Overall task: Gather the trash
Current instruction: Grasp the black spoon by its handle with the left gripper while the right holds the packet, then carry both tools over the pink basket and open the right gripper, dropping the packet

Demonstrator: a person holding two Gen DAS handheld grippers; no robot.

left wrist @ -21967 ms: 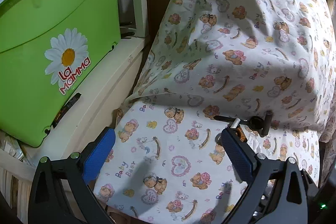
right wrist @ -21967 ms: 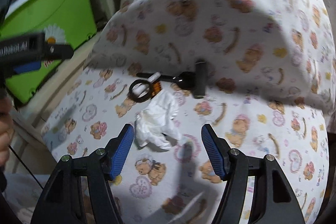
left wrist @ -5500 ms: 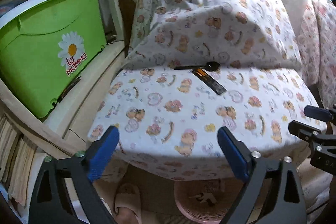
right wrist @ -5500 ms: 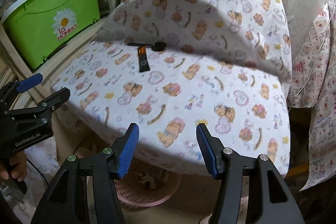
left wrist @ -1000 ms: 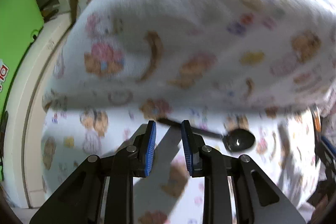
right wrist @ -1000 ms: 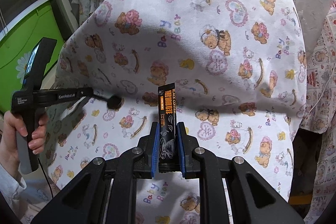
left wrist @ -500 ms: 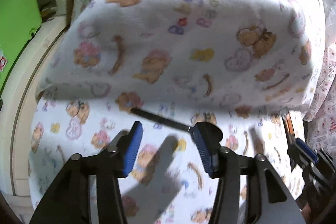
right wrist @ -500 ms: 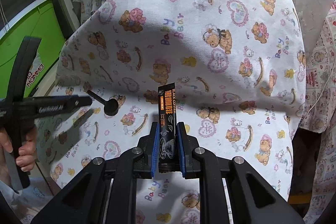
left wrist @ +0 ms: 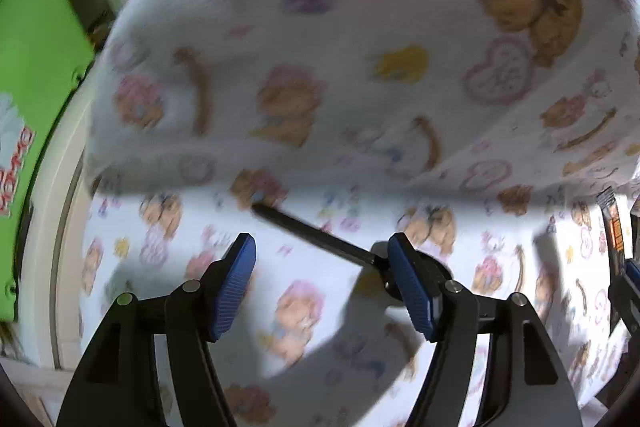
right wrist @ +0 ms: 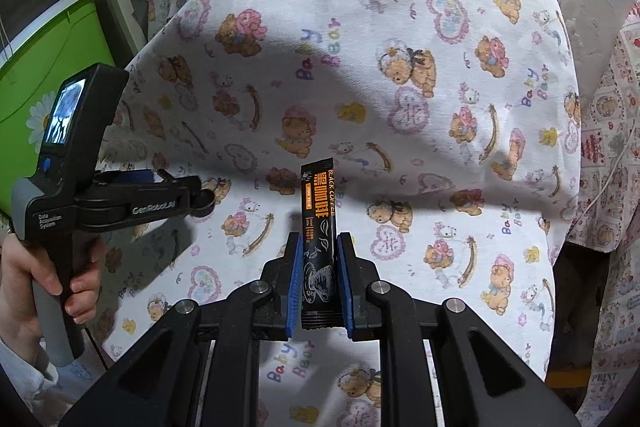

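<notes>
- Spoon pickup being lined up: black plastic spoon lying on the bear-print sheet, just under the raised fold, handle running up-left, bowl hidden behind the right-side pad.
- Left tongs spreading wider at this moment, nothing pressed between the pads, hovering over the spoon, handle crossing the gap.
- Right tongs clenched on the black coffee sachet, holding it upright above the sheet, well apart from the spoon.
- Centring on the thin handle rather than the bowl, probably the surer grip.
- Lowering until both pads straddle the handle, then closing gently, likely avoiding pinching sheet fabric along with it.
- Keeping the sachet gripped and clear meanwhile.
</notes>
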